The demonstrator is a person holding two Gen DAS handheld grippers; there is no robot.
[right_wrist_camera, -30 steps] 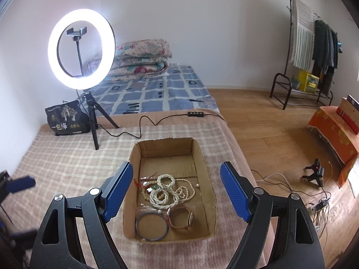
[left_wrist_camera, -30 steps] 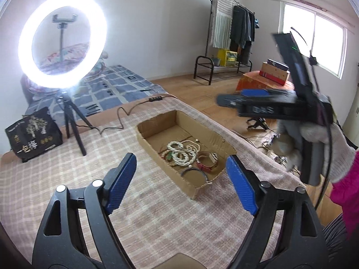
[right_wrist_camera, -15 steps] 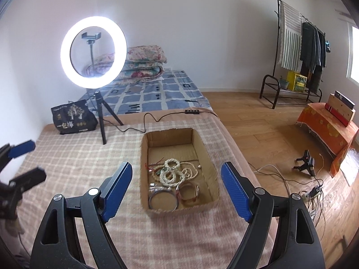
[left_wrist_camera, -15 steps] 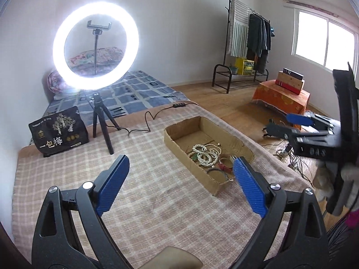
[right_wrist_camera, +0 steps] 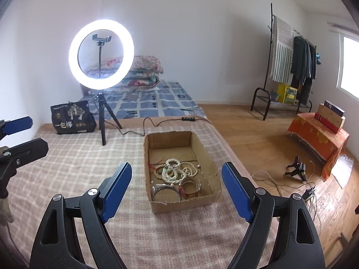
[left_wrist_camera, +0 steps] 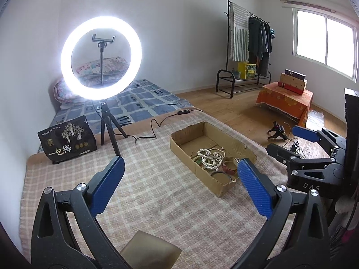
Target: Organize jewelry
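— Both tongs, left [left_wrist_camera: 179,186] and right [right_wrist_camera: 176,190], spread wide, empty, well above the box [right_wrist_camera: 214,198] of tangled pearl strands [right_wrist_camera: 174,171]
— Risk: lifting the whole knot, snagging the watch [right_wrist_camera: 190,187]

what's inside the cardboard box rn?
In the cardboard box: a tangle of white bead strands, a reddish-brown strap watch and thin bangles, all toward its near end. The far half is bare. Whatever lies under the tangle is hidden.
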